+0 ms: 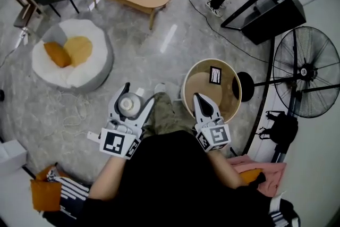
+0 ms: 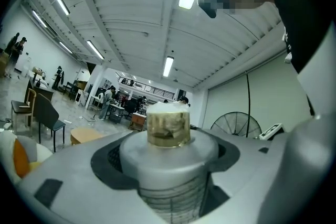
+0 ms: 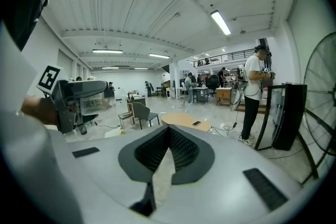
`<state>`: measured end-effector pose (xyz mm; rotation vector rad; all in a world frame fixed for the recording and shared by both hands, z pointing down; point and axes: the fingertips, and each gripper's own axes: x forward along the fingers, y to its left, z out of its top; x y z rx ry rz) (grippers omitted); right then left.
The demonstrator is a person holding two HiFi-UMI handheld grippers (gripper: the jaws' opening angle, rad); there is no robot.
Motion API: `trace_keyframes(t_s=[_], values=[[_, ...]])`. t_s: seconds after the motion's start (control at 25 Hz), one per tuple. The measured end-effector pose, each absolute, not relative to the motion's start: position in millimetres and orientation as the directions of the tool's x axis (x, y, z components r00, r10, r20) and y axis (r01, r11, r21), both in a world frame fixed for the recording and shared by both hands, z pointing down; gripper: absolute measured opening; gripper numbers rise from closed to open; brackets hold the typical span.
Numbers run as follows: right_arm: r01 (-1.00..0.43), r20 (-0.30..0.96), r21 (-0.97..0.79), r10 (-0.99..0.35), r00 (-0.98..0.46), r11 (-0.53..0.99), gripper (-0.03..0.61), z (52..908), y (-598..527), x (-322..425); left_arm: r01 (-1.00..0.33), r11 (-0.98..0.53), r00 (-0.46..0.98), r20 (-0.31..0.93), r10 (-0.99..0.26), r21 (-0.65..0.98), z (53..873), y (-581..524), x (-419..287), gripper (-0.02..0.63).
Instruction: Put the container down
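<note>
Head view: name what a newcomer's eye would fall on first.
The left gripper, low and left of centre, is clamped round a container with a grey lid. Beside it the right gripper hangs shut and empty above a round wooden table. Farther off, a white beanbag with orange cushions lies at upper left, and a big black fan stands at the right edge.

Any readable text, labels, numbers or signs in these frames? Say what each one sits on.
No words or numbers can be read.
Square markers on the left cube and right cube: black-and-white patterns, no letters.
Dark print on the card on the round table: too small to read.
Faint grid lines on the container: blurred, no digits legible.
</note>
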<state>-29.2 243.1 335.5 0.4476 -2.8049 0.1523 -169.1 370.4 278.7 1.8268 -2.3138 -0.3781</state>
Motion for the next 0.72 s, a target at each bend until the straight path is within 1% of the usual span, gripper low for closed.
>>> trace_keyframes(t_s=[0.28,0.4,0.52,0.6,0.72], values=[[-0.345,0.251,-0.084,-0.316,-0.915,0.935,0.021,343,199,-81,-0.916,0.227,-0.237,0.011,-0.972,0.331,290,336,-220,0.35],[-0.357,0.247,-0.054,-0.334,-0.91,0.932,0.021,352,169,-106,-0.931,0.194,-0.206,-0.005,-0.979,0.309,285,297,-245,0.35],[-0.385,0.263,-0.057,-0.359,-0.896,0.921,0.021,354,119,-111,-0.938,0.168,-0.179,-0.011,-0.984,0.302,276,237,-261,0.35],[-0.426,0.266,-0.05,-0.399,-0.877,0.903,0.021,354,82,-106,-0.948,0.129,-0.135,-0.001,-0.991,0.29,273,194,-269,0.35],[-0.554,0.314,-0.05,-0.514,-0.798,0.831,0.021,363,25,-92,-0.958,0.041,-0.038,0.014,-0.999,0.283,275,131,-285,0.35]])
